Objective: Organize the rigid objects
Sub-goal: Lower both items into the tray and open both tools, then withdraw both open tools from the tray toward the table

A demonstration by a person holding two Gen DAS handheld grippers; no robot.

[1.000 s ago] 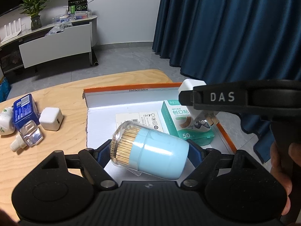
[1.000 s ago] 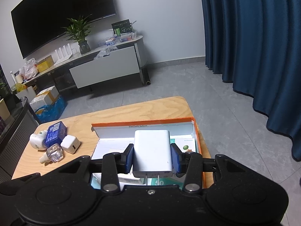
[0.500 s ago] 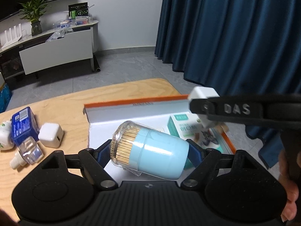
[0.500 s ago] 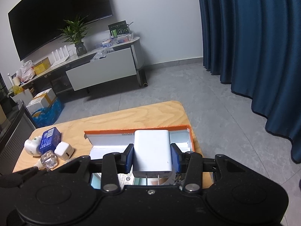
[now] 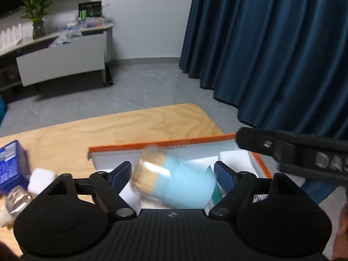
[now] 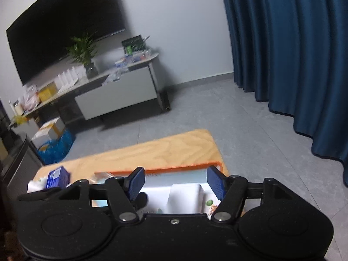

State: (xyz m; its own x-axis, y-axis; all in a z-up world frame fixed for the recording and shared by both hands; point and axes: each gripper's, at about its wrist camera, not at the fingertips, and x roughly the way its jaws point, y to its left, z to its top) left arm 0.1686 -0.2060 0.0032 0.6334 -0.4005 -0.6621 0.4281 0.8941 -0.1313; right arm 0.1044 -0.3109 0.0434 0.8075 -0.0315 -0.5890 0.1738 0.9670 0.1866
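Note:
An orange-rimmed white box [image 5: 165, 146] sits on the wooden table; it also shows in the right wrist view [image 6: 180, 167]. My left gripper [image 5: 173, 174] is open. The light-blue toothpick jar [image 5: 174, 180] is blurred between its spread fingers, free of the pads, over the box. My right gripper [image 6: 175, 181] is open. The white charger [image 6: 184, 198] lies in the box below it, apart from the pads. A green plaster box [image 5: 215, 192] lies in the box, mostly hidden.
Left of the box on the table [image 5: 130, 126] lie a blue carton [image 5: 10, 165], a white cube adapter [image 5: 41, 179] and a clear bottle [image 5: 15, 200]. The right gripper's body [image 5: 293, 152] crosses the left view. Blue curtains hang at right.
Both grippers have opened. The toothpick jar has come free of the left pads and is dropping. The white charger has left the right pads and lies in the box.

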